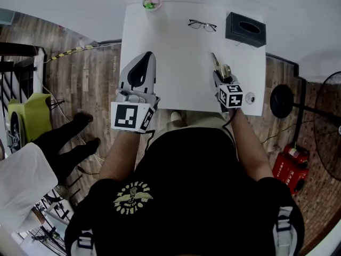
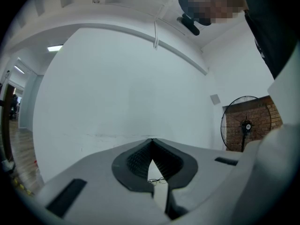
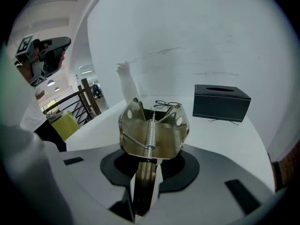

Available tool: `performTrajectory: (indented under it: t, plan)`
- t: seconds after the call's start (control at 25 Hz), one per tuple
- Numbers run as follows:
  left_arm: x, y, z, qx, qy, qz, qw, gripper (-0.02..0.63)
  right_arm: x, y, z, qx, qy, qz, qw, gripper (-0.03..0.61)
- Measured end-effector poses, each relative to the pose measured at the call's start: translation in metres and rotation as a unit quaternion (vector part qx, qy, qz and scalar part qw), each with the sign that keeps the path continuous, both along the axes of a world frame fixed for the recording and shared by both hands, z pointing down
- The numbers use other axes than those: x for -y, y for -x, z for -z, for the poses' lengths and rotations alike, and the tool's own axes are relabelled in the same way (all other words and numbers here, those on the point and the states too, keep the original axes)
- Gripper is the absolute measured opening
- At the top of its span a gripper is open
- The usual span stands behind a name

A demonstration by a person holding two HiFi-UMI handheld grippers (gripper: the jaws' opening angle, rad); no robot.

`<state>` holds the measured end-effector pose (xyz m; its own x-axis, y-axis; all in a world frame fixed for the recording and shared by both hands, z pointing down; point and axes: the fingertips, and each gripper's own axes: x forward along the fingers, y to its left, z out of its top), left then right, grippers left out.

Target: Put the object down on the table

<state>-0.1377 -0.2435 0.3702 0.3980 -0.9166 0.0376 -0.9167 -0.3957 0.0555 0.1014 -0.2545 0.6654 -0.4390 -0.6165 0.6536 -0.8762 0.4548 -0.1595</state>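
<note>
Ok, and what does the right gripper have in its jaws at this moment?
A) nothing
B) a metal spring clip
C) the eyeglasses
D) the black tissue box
B: in the right gripper view, the right gripper has its jaws closed on the handle of the metal spring clip, while the eyeglasses and the black tissue box sit untouched farther back on the table.

Studio-like room; white table [image 1: 176, 63]; standing fan [image 2: 246, 124]; wood floor [image 1: 85, 79]
</note>
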Motion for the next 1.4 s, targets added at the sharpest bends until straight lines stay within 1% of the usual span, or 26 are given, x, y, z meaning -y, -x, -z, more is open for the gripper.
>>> performTrajectory:
  t: [0.24, 0.76, 1.0, 1.12, 1.16, 1.24, 1.32, 1.4]
  plan:
    - [-0.002, -0.002, 0.002, 0.003, -0.001, 0.001, 1.0000, 0.006, -0.001, 0.000, -0.019, -0.006, 0.021, 0.005, 1.000, 0.094]
    - [-0.002, -0.003, -0.008, 0.010, 0.012, 0.006, 0.9999, 0.006, -0.014, -0.010, -0.062, 0.000, 0.105, -0.017, 0.994, 0.097]
    - [-0.001, -0.003, -0.005, 0.011, 0.011, 0.008, 0.9999, 0.006, -0.015, -0.009, -0.068, -0.001, 0.118, -0.014, 0.993, 0.100]
    - [0.001, -0.001, -0.007, 0.009, 0.013, 0.010, 0.9998, 0.006, -0.013, -0.009, -0.072, 0.001, 0.123, -0.011, 0.992, 0.118]
    - [0.001, -0.001, -0.008, 0.009, 0.013, 0.010, 0.9998, 0.006, -0.014, -0.007, -0.074, 0.006, 0.128, -0.008, 0.992, 0.136]
    - [0.001, 0.000, -0.008, 0.008, 0.014, 0.011, 0.9998, 0.006, -0.017, -0.005, -0.077, 0.013, 0.138, -0.003, 0.990, 0.200]
    - [0.002, 0.001, -0.007, 0.007, 0.013, 0.011, 0.9998, 0.006, -0.016, -0.006, -0.073, 0.007, 0.131, 0.001, 0.991, 0.220]
    - [0.002, 0.001, -0.007, 0.006, 0.013, 0.010, 0.9999, 0.006, -0.012, -0.009, -0.067, -0.009, 0.113, 0.004, 0.994, 0.238]
